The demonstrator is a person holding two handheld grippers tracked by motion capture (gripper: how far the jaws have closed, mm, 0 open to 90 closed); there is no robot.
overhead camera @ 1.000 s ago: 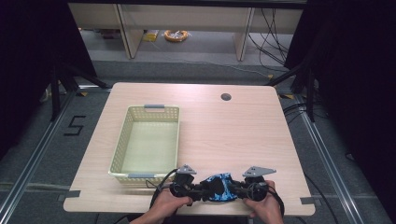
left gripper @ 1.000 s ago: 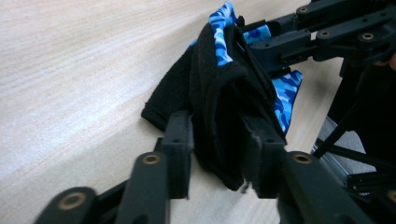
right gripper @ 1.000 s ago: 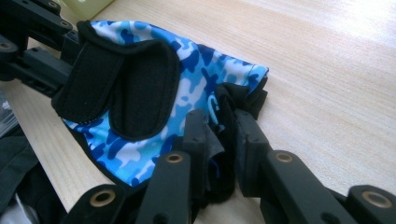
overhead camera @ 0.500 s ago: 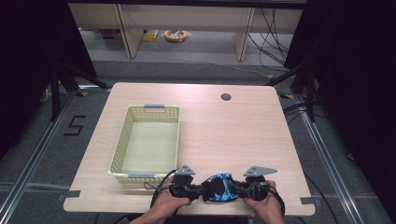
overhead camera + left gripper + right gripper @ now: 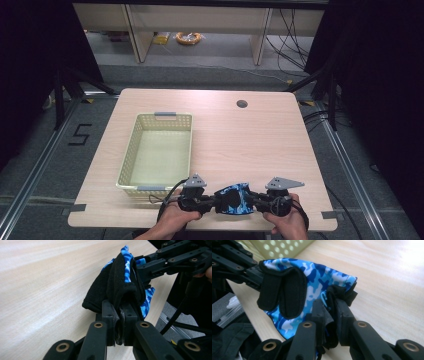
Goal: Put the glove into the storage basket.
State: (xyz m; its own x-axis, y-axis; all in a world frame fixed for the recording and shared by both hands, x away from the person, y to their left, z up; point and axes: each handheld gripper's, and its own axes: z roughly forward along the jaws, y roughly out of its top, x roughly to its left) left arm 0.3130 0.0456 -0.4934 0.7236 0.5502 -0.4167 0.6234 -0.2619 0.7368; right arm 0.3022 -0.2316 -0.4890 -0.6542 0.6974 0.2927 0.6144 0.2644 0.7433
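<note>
Two grippers clamp one blue camouflage glove [image 5: 234,199] at the table's [image 5: 250,135] near edge.
Left gripper [image 5: 119,315] and right gripper [image 5: 329,312] each pinch an opposite end, apparently to carry it to the basket [image 5: 131,150] alongside.

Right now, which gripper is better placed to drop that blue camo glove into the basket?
Left, probably. The left gripper is shut on the glove and sits just beside the basket; the right gripper pinches the glove's far end, farther from it.

basket [image 5: 159,150]: pale yellow, table's left half | table [image 5: 250,145]: light wood, round hole [image 5: 242,104]
</note>
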